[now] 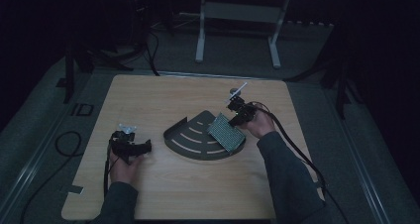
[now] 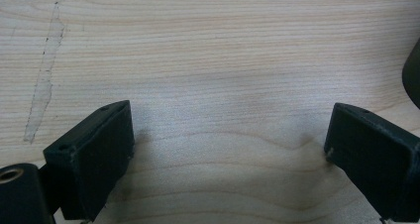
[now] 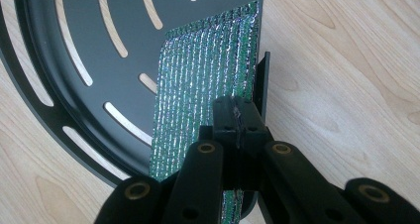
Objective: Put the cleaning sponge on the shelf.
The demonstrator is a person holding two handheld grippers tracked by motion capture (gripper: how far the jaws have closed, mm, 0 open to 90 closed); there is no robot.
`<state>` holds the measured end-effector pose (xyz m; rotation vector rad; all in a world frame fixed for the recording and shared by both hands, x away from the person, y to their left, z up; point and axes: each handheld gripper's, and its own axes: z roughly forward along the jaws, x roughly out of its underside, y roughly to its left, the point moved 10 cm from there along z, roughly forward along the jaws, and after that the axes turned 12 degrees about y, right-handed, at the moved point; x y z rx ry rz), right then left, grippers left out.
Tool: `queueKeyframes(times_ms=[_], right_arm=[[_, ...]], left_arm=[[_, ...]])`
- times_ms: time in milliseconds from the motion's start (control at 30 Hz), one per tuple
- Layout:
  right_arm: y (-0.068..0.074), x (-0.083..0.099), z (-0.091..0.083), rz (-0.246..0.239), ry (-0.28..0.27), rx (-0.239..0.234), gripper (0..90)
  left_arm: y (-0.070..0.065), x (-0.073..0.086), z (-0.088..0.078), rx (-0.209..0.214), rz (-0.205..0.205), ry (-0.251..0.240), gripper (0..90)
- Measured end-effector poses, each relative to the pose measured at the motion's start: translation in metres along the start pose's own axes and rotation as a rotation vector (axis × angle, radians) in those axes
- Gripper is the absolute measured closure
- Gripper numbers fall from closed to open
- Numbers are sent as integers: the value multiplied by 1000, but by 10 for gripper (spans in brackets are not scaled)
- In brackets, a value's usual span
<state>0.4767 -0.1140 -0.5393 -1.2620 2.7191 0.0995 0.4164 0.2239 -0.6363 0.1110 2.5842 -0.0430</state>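
Observation:
A black fan-shaped tray (image 1: 184, 135) with curved slots lies at the middle of the wooden table (image 1: 198, 194). A green perforated board (image 1: 226, 132) stands tilted on its edge over the tray's right side. My right gripper (image 1: 234, 118) is shut on the board's upper edge. In the right gripper view the jaws (image 3: 236, 112) pinch the green board (image 3: 208, 70) above the tray (image 3: 84, 35). My left gripper (image 1: 143, 146) rests low at the table's left, apart from the tray. Its jaws (image 2: 230, 135) stand open over bare wood, with a dark tray edge (image 2: 413, 80) at the far right.
A white metal frame (image 1: 237, 16) stands on the floor beyond the table's far edge. Cables trail from both grippers, one off the right edge (image 1: 302, 154). A pale scuff mark (image 2: 44, 80) runs along the wood ahead of the left gripper.

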Motion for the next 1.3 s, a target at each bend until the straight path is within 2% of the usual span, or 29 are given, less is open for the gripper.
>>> queueKeyframes(times_ms=[300, 433, 700, 833, 867, 967, 1000, 1033, 1067, 1200, 1267, 1300], right_arm=[[-1, 2, 10, 12, 22, -2, 893], [-3, 4, 13, 11, 41, 20, 890], [-7, 3, 15, 22, 34, 23, 886], [-9, 4, 12, 30, 20, 25, 826], [-11, 6, 9, 37, 8, 32, 741], [-13, 9, 6, 46, -3, 37, 666], [-14, 15, 2, 58, -21, 31, 593], [-14, 15, 2, 58, -21, 31, 593], [-16, 22, -2, 76, -30, 26, 526], [-17, 35, -10, 111, -66, 18, 454], [-16, 40, -12, 120, -75, 13, 454], [-13, 51, -14, 131, -88, 10, 342]], left_arm=[[0, 0, 0, 0, -1, -1, 54], [0, 0, 0, 0, 0, 0, 54], [0, 0, 0, 0, 1, 0, 54], [0, 0, 0, 0, 0, 0, 54], [0, 0, 0, 0, 0, 0, 54], [0, 0, 0, 0, 0, -1, 54], [0, 0, 0, 0, 1, 1, 54], [0, 0, 0, 0, 1, 1, 54], [0, 0, 0, 0, 0, 0, 54], [0, 0, 0, 0, 0, -1, 54], [0, 0, 0, 0, 0, -1, 54], [0, 0, 0, 0, 0, 0, 54]])
